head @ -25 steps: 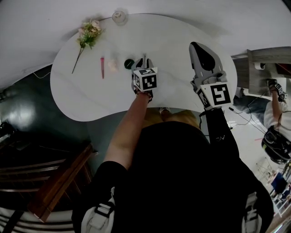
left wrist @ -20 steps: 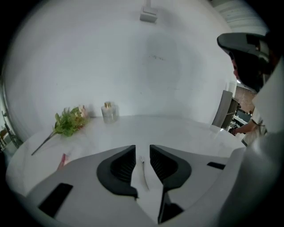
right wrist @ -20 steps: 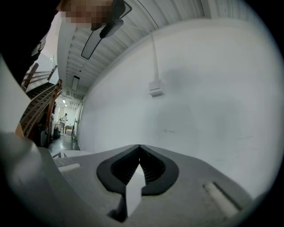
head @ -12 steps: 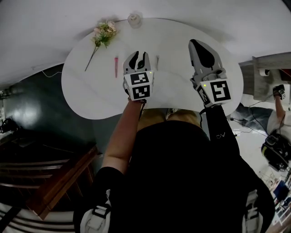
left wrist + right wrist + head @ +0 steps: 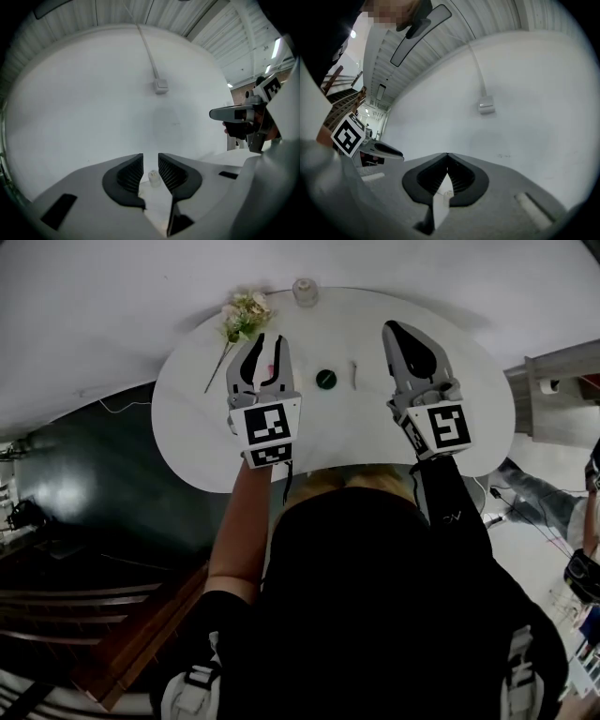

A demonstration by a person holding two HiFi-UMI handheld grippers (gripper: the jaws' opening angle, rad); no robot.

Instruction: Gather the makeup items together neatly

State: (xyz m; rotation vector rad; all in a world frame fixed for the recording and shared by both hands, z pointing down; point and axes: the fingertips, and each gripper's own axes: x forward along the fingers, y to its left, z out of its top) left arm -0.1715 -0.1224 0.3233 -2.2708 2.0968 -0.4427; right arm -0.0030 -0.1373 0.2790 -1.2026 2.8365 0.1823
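Far left on the table (image 5: 192, 427) lies a flower sprig (image 5: 242, 315), no part of my job. Next comes my left gripper (image 5: 269, 341), raised over the table, its jaws parted by a narrow gap and gripping nothing. A pink stick (image 5: 275, 360) peeks out behind it, mostly hidden. Further right sit the dark round compact (image 5: 325, 379) and a thin pale stick (image 5: 356, 374), near each other, then my right gripper (image 5: 398, 334), clenched and empty.

To do this well I would lower the left one, widen it, and take the pink stick across its middle so it stays level. I would then lay it just beside the compact, parallel to the pale stick.

For containers, a small glass jar (image 5: 304, 292) stands at the far edge; I cannot tell whether anything is in it. The compact shows only its dark top.
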